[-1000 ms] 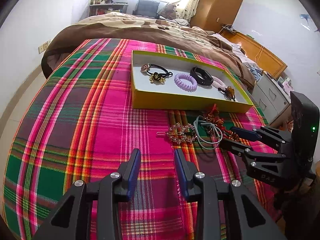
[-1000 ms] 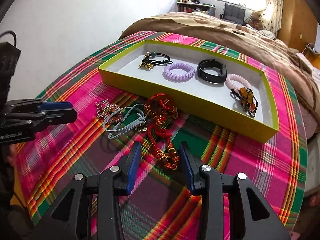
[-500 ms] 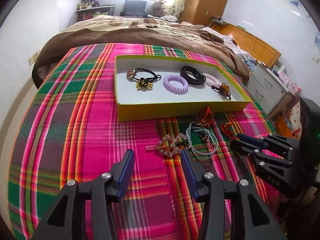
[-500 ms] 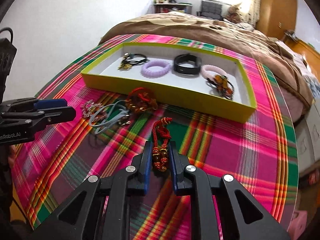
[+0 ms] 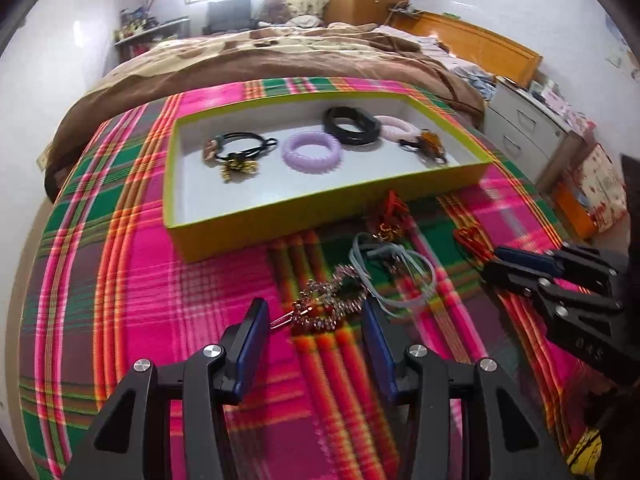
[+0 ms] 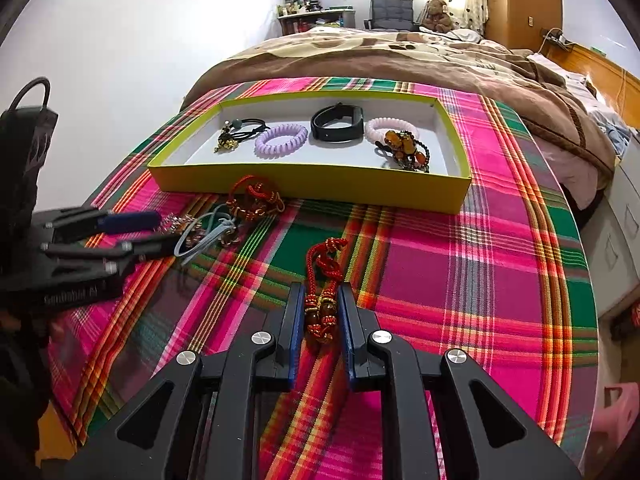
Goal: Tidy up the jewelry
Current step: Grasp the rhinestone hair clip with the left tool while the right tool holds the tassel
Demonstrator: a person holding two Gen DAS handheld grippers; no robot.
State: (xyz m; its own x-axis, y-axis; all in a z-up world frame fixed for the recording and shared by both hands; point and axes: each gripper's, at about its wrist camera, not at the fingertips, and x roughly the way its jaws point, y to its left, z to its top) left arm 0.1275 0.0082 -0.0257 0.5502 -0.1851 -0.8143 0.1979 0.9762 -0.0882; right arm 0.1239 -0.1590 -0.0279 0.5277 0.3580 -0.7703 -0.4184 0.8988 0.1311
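Note:
My right gripper (image 6: 320, 294) is shut on a red knotted cord bracelet (image 6: 322, 264) with brown beads, whose loop lies ahead on the plaid cloth. My left gripper (image 5: 314, 312) is open, and a rhinestone hair clip (image 5: 328, 306) lies on the cloth between its fingertips, untouched. Grey hair ties (image 5: 394, 276) and a second red cord bracelet (image 5: 392, 216) lie just beyond. The yellow-green tray (image 5: 280, 216) holds a black tie with a gold charm (image 5: 236, 152), a purple coil (image 5: 312, 152), a black band (image 5: 350, 126), a pink coil and an amber bead bracelet (image 6: 404, 148).
The plaid cloth (image 6: 460, 272) covers the near end of a bed with a brown blanket (image 6: 380, 56) behind the tray. The right gripper (image 5: 494, 264) shows at the right of the left wrist view. White drawers (image 5: 528, 128) stand to the right.
My right gripper closed on the red beaded cord bracelet. My left gripper opened wider and moved forward until the rhinestone clip lay between its fingers. Both views rolled.

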